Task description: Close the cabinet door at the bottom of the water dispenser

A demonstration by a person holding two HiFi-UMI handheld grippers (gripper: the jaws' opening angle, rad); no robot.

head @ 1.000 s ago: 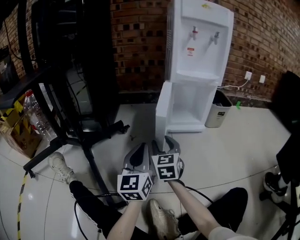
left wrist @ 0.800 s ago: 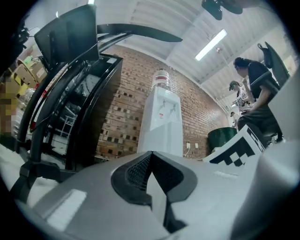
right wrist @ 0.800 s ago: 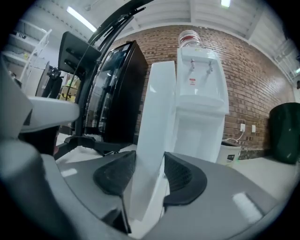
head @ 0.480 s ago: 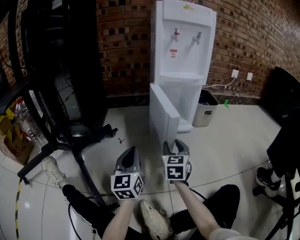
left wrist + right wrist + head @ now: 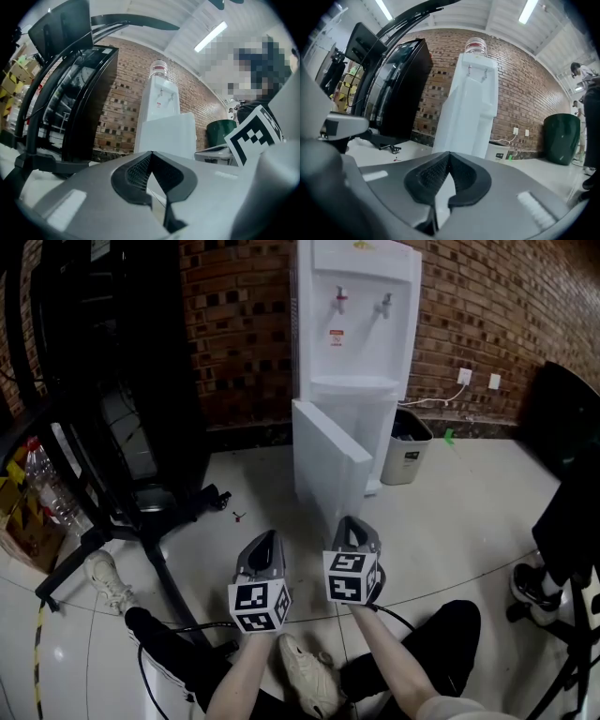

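Note:
The white water dispenser (image 5: 352, 334) stands against the brick wall. Its bottom cabinet door (image 5: 328, 465) hangs ajar, angled out to the left and toward me, and hides most of the opening. Both grippers hover low over the floor in front of it, pointing at it and apart from the door. My left gripper (image 5: 267, 540) is shut and empty. The jaws of my right gripper (image 5: 352, 524) are closing to a full meet, with nothing between them. The dispenser (image 5: 161, 101) and door (image 5: 171, 133) rise beyond the left gripper (image 5: 151, 153). Past the right gripper (image 5: 449, 153) stands the dispenser (image 5: 471, 93).
A tall black cabinet (image 5: 122, 381) and a black stand with splayed legs (image 5: 141, 521) fill the left. A grey waste bin (image 5: 405, 457) sits right of the dispenser, a dark chair (image 5: 562, 427) further right. The person's shoes (image 5: 305, 676) and cables lie near me.
The cabinet door has swung from wide open to partly closed, now hiding the interior. My right gripper's jaws went from open to shut. Both grippers shifted a little right.

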